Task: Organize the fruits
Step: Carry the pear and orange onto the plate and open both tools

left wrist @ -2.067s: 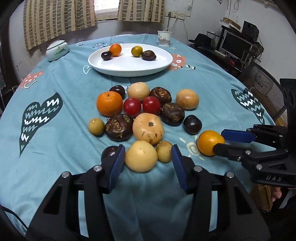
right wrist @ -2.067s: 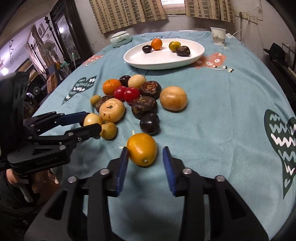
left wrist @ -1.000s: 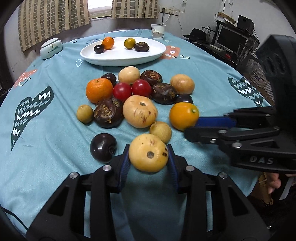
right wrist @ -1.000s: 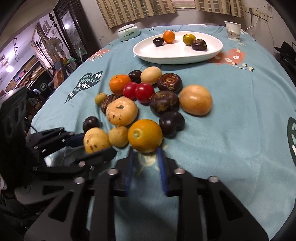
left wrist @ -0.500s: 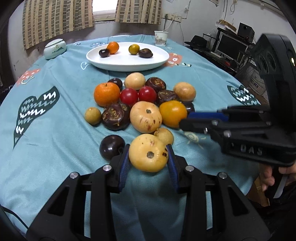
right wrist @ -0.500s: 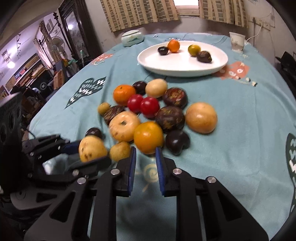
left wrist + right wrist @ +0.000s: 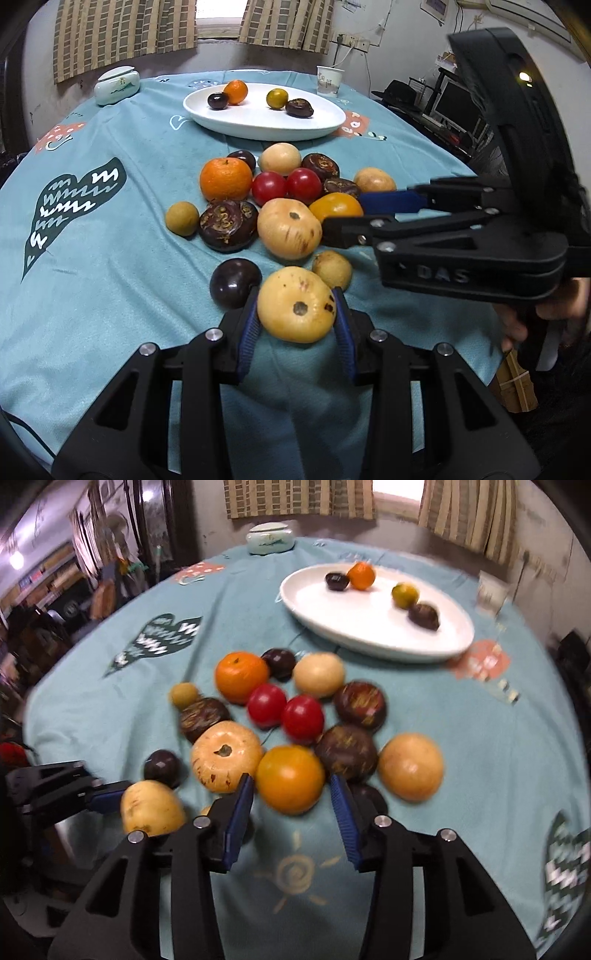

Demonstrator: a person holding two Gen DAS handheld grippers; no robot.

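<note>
Fruits (image 7: 288, 206) crowded before plate (image 7: 258, 123)

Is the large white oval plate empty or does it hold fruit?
Holding fruit: the large white oval plate carries four small fruits, two dark, one orange and one yellow-green.

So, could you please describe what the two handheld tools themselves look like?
Both match: matte black plastic frames with triangular cut-outs and silver screw heads. The left tool has two fingers lined with ribbed blue pads. The right tool has the same blue pads; seen from the side, it carries raised lettering "DAS" and a bulky black housing with a small lit lamp.
</note>
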